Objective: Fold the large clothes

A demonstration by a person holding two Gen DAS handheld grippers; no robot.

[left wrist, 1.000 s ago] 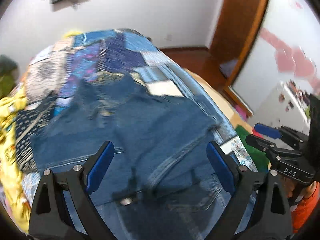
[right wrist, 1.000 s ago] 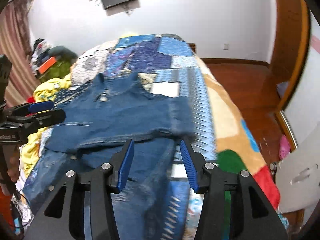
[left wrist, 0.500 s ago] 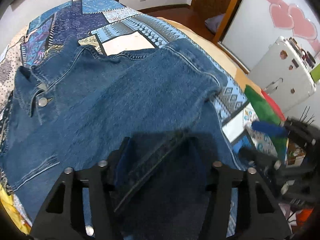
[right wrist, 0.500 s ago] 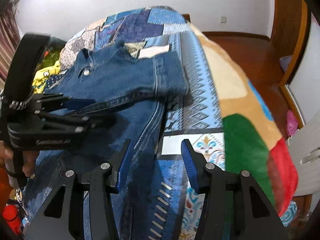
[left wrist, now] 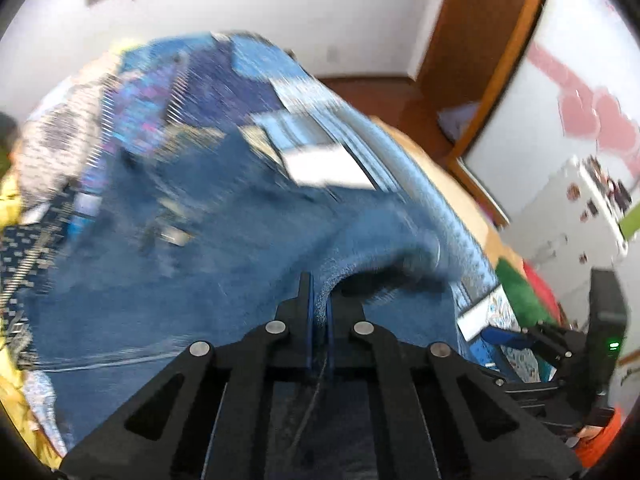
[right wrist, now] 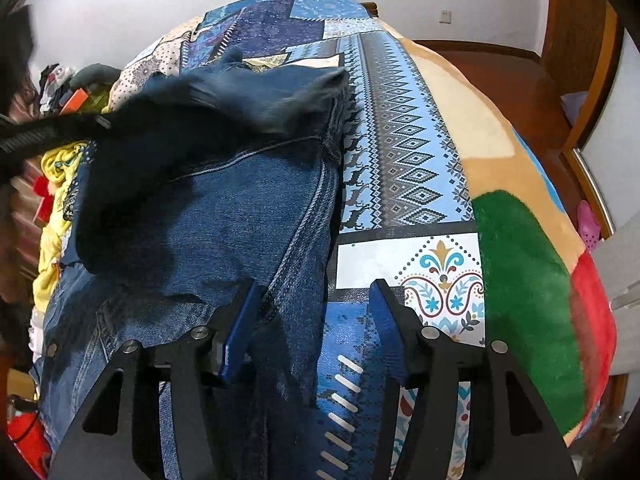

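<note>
**Now: denim pinched on the left, right fingers apart**

The left gripper (left wrist: 319,312) has its blue-padded fingers (left wrist: 306,304) pressed together on a raised fold of the blue denim jacket (left wrist: 168,264), lifting it blurred above the patchwork blue bedspread (right wrist: 404,128). The right gripper (right wrist: 310,332) holds its fingers (right wrist: 240,328) wide, straddling the jacket's seamed edge (right wrist: 308,224) lying flat on the bed. Yellow clothes (right wrist: 52,184) lie beside it.

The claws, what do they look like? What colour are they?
Both claws look the same. The left claw and the right claw each have two black arms with triangle-shaped holes cut through them and round silver bolts at the joints. Flat blue pads line the inside of the fingers. Beside the left claw, the other tool's black body shows a small green light.
</note>
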